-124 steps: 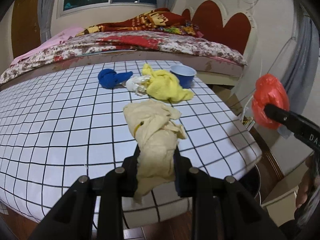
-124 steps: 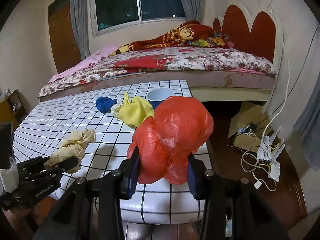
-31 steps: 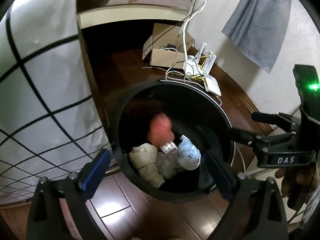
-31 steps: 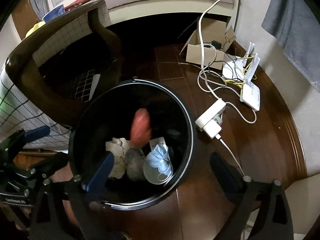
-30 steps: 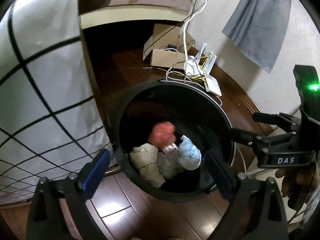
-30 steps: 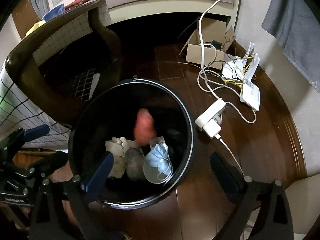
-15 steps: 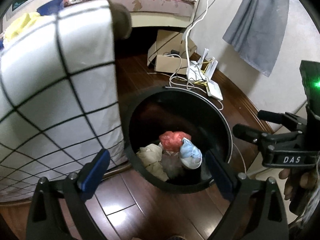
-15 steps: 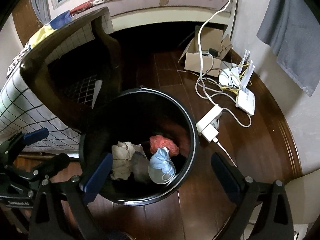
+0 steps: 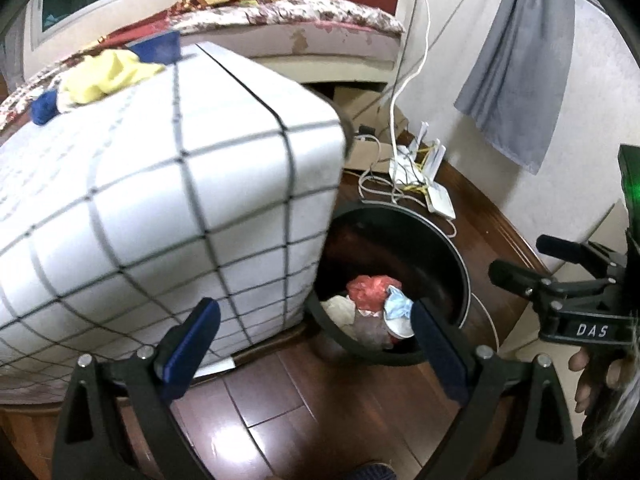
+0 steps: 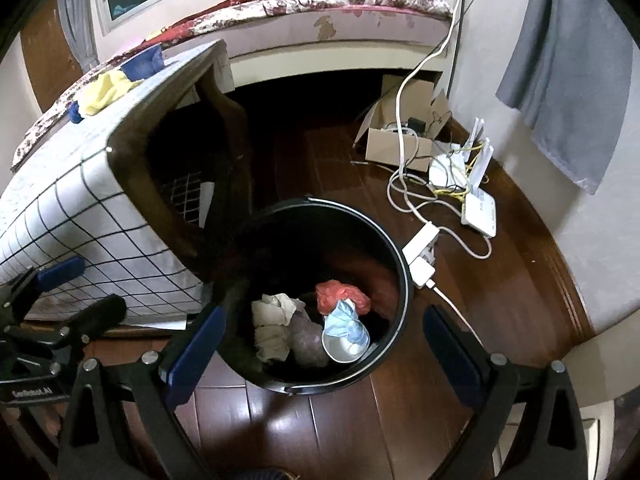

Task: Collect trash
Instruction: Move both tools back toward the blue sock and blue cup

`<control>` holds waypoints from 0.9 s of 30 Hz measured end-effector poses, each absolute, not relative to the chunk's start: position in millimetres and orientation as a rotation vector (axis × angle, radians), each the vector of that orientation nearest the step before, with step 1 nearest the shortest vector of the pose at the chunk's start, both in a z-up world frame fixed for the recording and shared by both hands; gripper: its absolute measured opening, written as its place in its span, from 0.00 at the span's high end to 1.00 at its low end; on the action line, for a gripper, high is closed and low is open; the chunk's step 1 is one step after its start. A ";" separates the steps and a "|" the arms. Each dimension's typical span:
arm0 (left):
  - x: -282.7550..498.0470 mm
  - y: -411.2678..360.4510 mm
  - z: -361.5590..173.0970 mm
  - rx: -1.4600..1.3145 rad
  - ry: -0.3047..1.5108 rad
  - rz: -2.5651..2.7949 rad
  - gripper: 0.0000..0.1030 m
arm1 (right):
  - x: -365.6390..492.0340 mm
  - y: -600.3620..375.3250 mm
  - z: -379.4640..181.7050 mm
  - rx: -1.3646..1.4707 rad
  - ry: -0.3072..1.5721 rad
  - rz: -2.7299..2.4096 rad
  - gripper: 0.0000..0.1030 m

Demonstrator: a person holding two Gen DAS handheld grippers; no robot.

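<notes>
The remaining trash, a yellow rag and a blue wad, lay on the checked table; both looked soft and light, best pinched at a raised fold. The left gripper and right gripper gaped empty above the black bin, where a red bag sat.

Both wrist views over bin

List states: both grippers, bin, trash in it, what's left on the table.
Left gripper: open, empty.
Right gripper: open, empty.
Black bin: upright, no lid, partly filled.
Red bag: crumpled, in bin.
Beige cloth: in bin.
Yellow cloth: on table.
Blue cloth: on table.
Blue cup: upright on table.
</notes>
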State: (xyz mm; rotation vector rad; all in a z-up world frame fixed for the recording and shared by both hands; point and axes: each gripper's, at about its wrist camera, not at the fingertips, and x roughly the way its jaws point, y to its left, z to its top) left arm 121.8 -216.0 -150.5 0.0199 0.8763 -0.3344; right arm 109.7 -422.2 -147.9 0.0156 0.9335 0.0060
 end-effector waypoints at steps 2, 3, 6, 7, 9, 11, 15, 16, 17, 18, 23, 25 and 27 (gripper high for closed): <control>118.1 -207.7 -143.1 0.017 0.863 -0.325 0.06 | 105.7 -417.3 -136.7 0.009 0.914 -0.003 0.03; 117.3 -205.4 -141.0 0.014 0.860 -0.323 0.06 | 104.6 -414.8 -132.6 0.003 0.908 -0.009 0.03; 112.4 -192.0 -130.9 0.004 0.843 -0.312 0.06 | 99.8 -405.8 -119.2 -0.014 0.889 -0.020 0.03; 111.2 -188.4 -127.7 0.001 0.835 -0.309 0.06 | 98.4 -402.1 -114.7 -0.021 0.884 -0.022 0.03; 108.5 -179.7 -121.3 -0.007 0.821 -0.302 0.06 | 96.0 -394.8 -106.8 -0.032 0.874 -0.021 0.03; 106.5 -171.4 -116.0 -0.015 0.809 -0.292 0.06 | 93.5 -385.8 -97.7 -0.042 0.859 -0.016 0.03; 104.7 -153.5 -106.1 -0.035 0.788 -0.266 0.06 | 91.8 -368.2 -83.9 -0.062 0.835 -0.004 0.03; 104.3 -149.1 -104.2 -0.040 0.785 -0.259 0.06 | 92.1 -362.9 -80.5 -0.068 0.829 -0.001 0.03; 104.0 -143.6 -101.9 -0.043 0.780 -0.252 0.06 | 92.4 -359.2 -78.1 -0.072 0.826 0.000 0.03; 104.2 -140.7 -100.6 -0.045 0.776 -0.247 0.06 | 93.3 -353.8 -76.1 -0.076 0.823 0.004 0.03; 101.0 -110.3 -90.6 -0.065 0.752 -0.208 0.06 | 97.1 -327.5 -66.4 -0.098 0.805 0.036 0.03; 100.1 -98.5 -86.9 -0.073 0.742 -0.187 0.06 | 99.0 -316.4 -62.9 -0.105 0.799 0.048 0.03; 99.1 -86.6 -83.5 -0.075 0.735 -0.164 0.06 | 102.3 -305.4 -59.5 -0.105 0.791 0.062 0.03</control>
